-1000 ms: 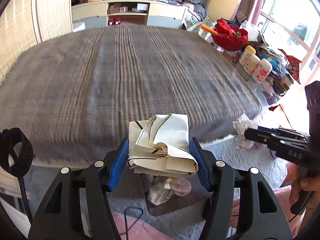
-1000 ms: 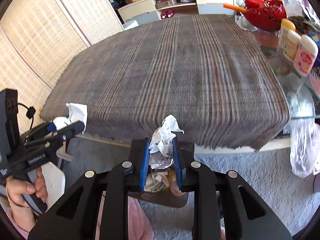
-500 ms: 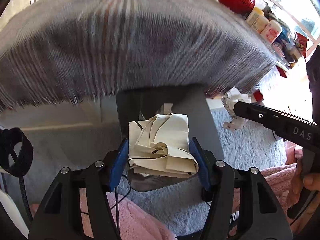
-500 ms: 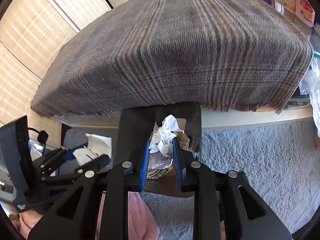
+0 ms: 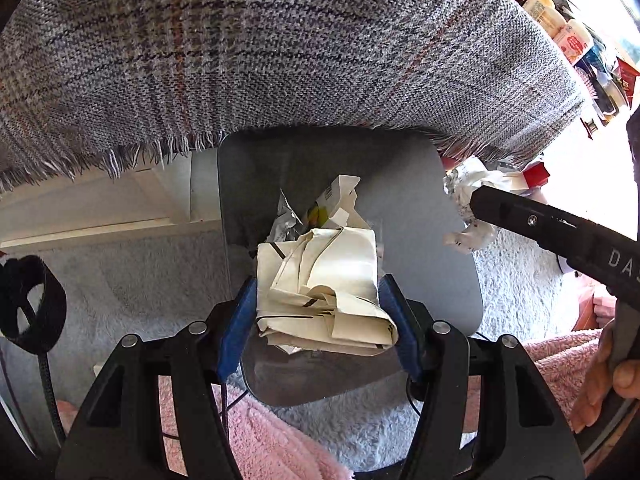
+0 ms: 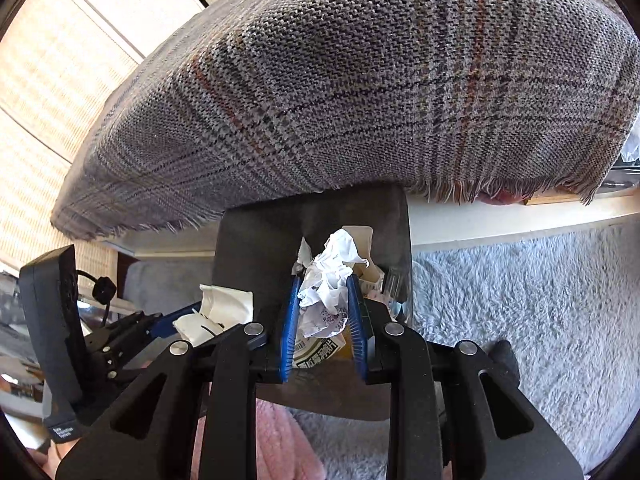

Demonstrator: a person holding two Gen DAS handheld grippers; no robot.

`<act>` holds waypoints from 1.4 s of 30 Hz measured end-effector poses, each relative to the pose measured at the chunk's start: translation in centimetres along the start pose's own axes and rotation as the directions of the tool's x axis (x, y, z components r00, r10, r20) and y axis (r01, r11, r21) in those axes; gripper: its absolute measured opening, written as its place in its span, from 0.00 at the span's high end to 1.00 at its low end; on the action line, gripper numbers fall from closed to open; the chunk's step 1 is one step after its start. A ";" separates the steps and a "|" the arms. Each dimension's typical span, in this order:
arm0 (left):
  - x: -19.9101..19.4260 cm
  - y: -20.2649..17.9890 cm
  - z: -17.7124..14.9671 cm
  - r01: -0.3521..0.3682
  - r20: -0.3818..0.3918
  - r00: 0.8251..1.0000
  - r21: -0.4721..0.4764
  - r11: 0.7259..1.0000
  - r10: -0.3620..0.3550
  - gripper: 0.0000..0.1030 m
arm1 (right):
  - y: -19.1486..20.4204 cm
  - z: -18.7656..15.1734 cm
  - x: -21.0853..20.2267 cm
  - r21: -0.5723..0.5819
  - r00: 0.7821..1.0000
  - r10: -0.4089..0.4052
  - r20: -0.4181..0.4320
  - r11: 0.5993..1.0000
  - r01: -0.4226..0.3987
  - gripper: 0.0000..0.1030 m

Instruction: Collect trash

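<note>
The left gripper is clamping a folded cream paper packet between its blue pads, and the right gripper is pinching a crumpled white paper wad the same way; both are hanging over the dark grey trash bin, which is sitting on the pale shaggy rug just under the fringed edge of the plaid table cloth. Seen from each camera, the bin mouth is lying directly ahead of and below the fingertips, with earlier rubbish, a printed carton and torn wrappers, already showing inside. To finish the drop cleanly, each piece is probably best released only while it is sitting squarely over the opening, the jaws spreading wide enough for the paper to slip off the pads rather than cling to one side; the left load, looking nearer the bin's close rim, may want a little more reach forward first. The two tools are working close together, the right one just off to the left gripper's right, so releasing one after the other seems safer than both at once. The packet is lying with its long axis across the jaws, flat faces up and down, its folded end pointing away from the camera. The wad is standing taller than wide, its long axis running forward along the fingers, its ragged tip projecting beyond the pads towards the bin.
</note>
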State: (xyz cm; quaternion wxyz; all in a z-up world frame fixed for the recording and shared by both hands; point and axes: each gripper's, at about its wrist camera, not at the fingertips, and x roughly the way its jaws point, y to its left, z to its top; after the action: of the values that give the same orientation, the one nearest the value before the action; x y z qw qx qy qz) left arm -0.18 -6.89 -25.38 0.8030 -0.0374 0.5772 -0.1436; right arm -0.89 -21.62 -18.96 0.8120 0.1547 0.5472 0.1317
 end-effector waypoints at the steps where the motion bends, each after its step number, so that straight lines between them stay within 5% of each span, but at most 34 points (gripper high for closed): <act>1: 0.1 0.0 0.0 0.001 0.001 1.000 0.002 1.000 -0.001 0.42 | 0.1 0.1 0.1 0.002 1.000 -0.002 0.000 1.000 0.002 0.75; 5: -0.1 0.1 0.3 0.021 0.010 1.000 -0.005 1.000 -0.021 0.36 | 0.3 0.2 0.0 0.012 1.000 0.001 0.001 1.000 -0.001 0.67; 7: -0.5 0.5 0.6 0.024 0.013 1.000 -0.009 1.000 -0.024 0.29 | 0.1 0.2 -0.1 0.018 1.000 -0.006 0.008 1.000 0.006 0.48; 11: -1.6 1.0 0.7 0.016 0.031 0.999 -0.012 1.000 -0.015 0.21 | -0.1 0.4 -0.7 0.033 1.000 -0.012 0.027 0.999 0.012 0.36; 13: -2.2 1.0 0.7 0.006 0.048 0.999 -0.013 1.000 -0.005 0.13 | -0.2 0.5 -1.3 0.040 0.999 -0.016 0.041 0.999 0.014 0.21; 17: -5.2 1.3 0.9 -0.043 0.146 0.988 -0.009 0.999 0.044 0.08 | 0.6 1.2 -4.1 0.006 0.994 -0.030 0.107 1.000 0.030 0.04; 27: -14.0 -0.6 2.7 -0.058 0.354 0.934 0.024 0.998 0.046 0.08 | 2.1 2.9 -12.5 -0.144 0.965 -0.069 0.253 0.984 0.108 0.03; 34: -19.1 -2.0 2.4 -0.061 0.484 0.874 0.025 0.998 0.041 0.08 | 2.4 1.0 -17.0 -0.203 0.876 -0.074 0.476 0.960 0.191 0.03; 39: -21.0 -3.0 2.1 -0.076 0.558 0.829 0.047 0.996 0.037 0.08 | 3.1 1.5 -18.4 -0.226 0.855 -0.077 0.514 0.949 0.221 0.03; 42: -21.6 -3.2 2.2 -0.093 0.583 0.811 0.038 0.995 0.054 0.08 | 3.8 1.2 -19.4 -0.244 0.821 -0.109 0.561 0.925 0.290 0.03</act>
State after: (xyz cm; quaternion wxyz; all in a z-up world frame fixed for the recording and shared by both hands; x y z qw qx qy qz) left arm -5.06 -4.22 -4.15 0.9466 -0.0312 0.3005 -0.1125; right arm -7.00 -25.67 -0.59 0.9557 -0.0070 0.2823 0.0827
